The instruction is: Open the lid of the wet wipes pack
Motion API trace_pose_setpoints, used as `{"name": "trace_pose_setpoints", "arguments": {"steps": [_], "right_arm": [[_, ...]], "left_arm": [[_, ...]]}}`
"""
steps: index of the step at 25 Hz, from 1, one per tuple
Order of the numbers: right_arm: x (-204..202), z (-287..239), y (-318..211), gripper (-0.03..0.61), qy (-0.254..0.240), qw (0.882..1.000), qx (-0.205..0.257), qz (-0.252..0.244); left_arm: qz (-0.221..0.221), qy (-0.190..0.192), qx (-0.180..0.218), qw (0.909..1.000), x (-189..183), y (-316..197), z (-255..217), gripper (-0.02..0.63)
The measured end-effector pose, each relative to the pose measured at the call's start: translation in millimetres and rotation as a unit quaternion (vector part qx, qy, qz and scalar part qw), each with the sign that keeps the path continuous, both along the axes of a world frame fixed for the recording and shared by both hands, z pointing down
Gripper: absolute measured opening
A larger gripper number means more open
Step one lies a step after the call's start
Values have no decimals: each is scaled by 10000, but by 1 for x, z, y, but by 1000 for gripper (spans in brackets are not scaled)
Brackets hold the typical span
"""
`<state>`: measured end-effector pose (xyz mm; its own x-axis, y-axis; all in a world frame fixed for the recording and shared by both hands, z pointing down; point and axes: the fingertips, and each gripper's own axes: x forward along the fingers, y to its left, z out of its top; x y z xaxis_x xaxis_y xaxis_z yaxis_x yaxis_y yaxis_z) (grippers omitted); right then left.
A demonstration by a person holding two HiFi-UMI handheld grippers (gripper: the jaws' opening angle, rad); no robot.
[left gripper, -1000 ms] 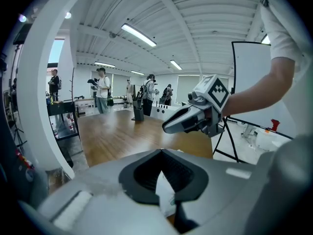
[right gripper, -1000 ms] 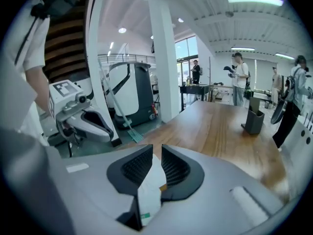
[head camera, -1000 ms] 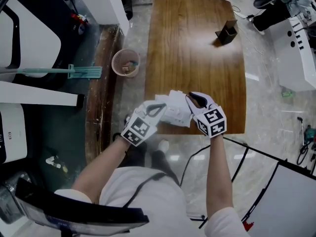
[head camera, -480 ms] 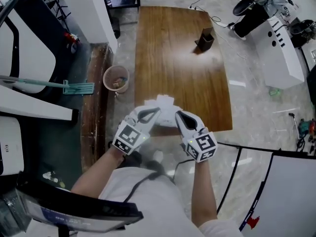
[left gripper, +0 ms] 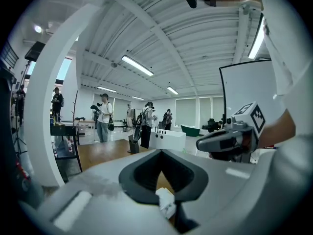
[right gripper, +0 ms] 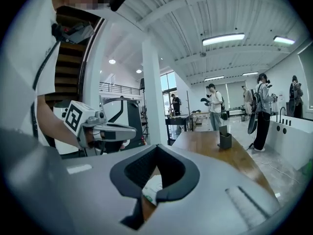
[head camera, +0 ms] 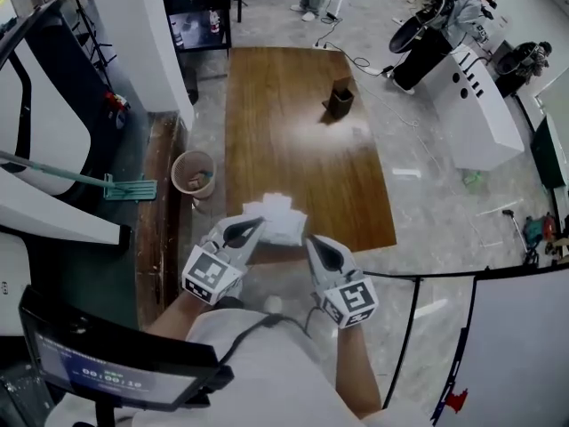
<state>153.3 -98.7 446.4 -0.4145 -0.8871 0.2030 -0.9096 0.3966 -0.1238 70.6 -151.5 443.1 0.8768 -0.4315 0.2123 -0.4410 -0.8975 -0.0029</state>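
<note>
The white wet wipes pack [head camera: 277, 217] hangs in the air over the near edge of the wooden table [head camera: 293, 123]. My left gripper [head camera: 260, 223] is shut on the pack's left edge. From the right, my right gripper [head camera: 311, 240] pinches its near right corner, jaws together. In the left gripper view the fingertips [left gripper: 161, 152] meet, and a white bit of the pack [left gripper: 166, 203] shows through the hollow behind them. The right gripper view shows the same: shut tips [right gripper: 157, 147] and a white and green bit of the pack [right gripper: 152, 189]. The lid is hidden.
A dark holder [head camera: 339, 99] stands at the table's far end. A bin [head camera: 193, 173] and a mop [head camera: 124, 188] are on the floor at the left. A white counter [head camera: 476, 105] with people near it stands at the right. A cable runs below the table's near edge.
Both grippers have risen with the pack and drawn closer to the person's body. The right gripper's jaws have closed at the pack's right edge. The table sits farther ahead in the head view.
</note>
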Motion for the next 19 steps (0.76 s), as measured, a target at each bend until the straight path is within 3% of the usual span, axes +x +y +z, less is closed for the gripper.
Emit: {"name": "trace_pose_setpoints", "arguments": {"steps": [6,19], "right_arm": [[8,-9,9,8,-217,9985,212,451],[3,-21,4,8,-185,9988,283,343]], "left_arm": [[-123,49,0,9999,-10,2,0,5],[-163,79,28,9998,-13,3,-5,4]]}}
